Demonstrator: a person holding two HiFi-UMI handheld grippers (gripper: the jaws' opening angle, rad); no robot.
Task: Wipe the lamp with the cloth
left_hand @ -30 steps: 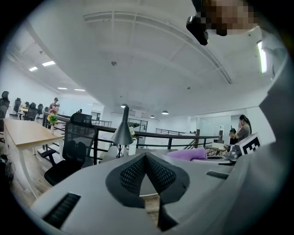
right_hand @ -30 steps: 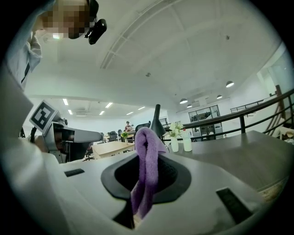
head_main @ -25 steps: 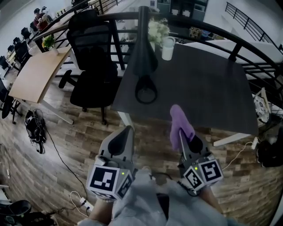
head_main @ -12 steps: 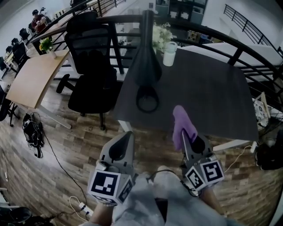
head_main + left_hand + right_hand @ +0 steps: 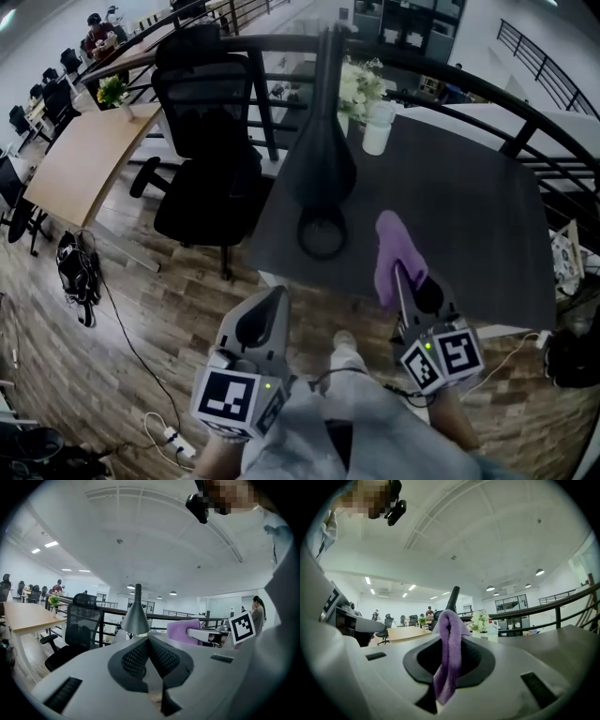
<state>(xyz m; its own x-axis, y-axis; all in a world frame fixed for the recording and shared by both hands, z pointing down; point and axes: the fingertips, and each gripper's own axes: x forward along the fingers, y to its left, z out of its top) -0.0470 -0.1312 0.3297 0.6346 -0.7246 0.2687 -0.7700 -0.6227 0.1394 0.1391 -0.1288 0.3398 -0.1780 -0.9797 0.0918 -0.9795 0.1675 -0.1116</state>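
**Clamped just short of the black cone-shaped lamp [image 5: 323, 155]: the purple fleece cloth [image 5: 394, 255]**

The right gripper's [image 5: 449, 620] jaws are closed on the folded cloth, which stands up out of them just beside the lamp's ring base without touching it. The left gripper's [image 5: 149, 640] jaws are pressed together with nothing between them, in front of the lamp, off the dark grey tabletop [image 5: 459, 211]. The lamp stands upright there, with a white cup [image 5: 378, 127] behind it.

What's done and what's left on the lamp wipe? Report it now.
Done: the purple cloth is clamped in the right claw. In hand: that claw hangs near the table's front edge, with the cloth apart from the lamp. Left: all the wiping; the left claw is shut and empty.
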